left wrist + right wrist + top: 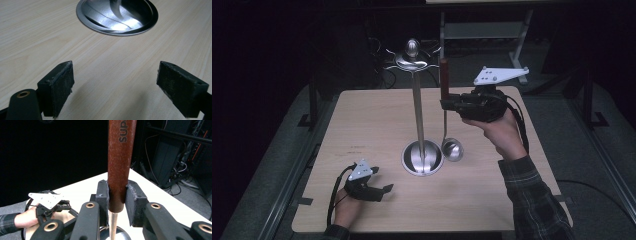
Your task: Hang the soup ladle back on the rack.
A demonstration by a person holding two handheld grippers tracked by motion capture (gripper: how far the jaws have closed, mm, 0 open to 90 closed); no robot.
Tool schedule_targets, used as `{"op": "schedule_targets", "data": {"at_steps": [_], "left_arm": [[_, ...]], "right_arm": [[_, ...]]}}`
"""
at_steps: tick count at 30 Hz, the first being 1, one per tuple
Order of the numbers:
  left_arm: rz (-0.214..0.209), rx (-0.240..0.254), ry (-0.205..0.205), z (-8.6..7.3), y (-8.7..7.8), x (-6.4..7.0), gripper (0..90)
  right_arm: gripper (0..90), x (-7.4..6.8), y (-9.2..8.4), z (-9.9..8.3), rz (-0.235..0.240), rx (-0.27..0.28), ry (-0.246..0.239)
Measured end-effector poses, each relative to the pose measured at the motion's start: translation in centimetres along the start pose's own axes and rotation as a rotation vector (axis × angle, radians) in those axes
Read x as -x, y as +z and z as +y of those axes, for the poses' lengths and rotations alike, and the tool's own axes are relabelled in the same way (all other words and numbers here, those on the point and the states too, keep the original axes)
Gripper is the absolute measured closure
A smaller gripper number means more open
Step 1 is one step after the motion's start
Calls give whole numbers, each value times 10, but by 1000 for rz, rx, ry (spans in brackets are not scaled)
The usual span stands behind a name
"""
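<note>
A steel ladle (452,149) with a brown handle (443,75) hangs upright above the table, its bowl just right of the stand's round base (422,158). My right gripper (446,104) is shut on the lower end of that handle (119,165), both pads pressed against its sides. The tall metal stand (418,107) rises from the base to a hooked crown (412,57). My left gripper (384,190) rests low at the table's front left, open, with bare wood between its pads (60,87) and the base (117,17) ahead of it.
The wooden table (377,125) has dark floor on both sides. A metal frame (484,30) and cables stand beyond the far edge. In the right gripper view, the person's other hand with the left gripper (47,206) sits farther off at the lower left.
</note>
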State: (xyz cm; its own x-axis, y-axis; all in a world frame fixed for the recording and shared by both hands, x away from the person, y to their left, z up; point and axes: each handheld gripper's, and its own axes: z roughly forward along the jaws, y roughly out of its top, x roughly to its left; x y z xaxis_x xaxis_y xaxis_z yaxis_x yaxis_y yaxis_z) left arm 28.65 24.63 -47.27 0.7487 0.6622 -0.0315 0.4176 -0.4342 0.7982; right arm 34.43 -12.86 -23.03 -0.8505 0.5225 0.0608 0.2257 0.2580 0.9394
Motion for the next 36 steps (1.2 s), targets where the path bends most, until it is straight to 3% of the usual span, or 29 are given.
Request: {"op": "schedule_targets", "data": {"at_steps": [19, 36], "left_arm": [[-1, 0, 5, 0, 0, 0, 142], [3, 17, -21, -1, -1, -1, 142]], "right_arm": [[735, 2, 17, 6, 41, -21, 4], [582, 12, 1, -18, 9, -28, 20]]}}
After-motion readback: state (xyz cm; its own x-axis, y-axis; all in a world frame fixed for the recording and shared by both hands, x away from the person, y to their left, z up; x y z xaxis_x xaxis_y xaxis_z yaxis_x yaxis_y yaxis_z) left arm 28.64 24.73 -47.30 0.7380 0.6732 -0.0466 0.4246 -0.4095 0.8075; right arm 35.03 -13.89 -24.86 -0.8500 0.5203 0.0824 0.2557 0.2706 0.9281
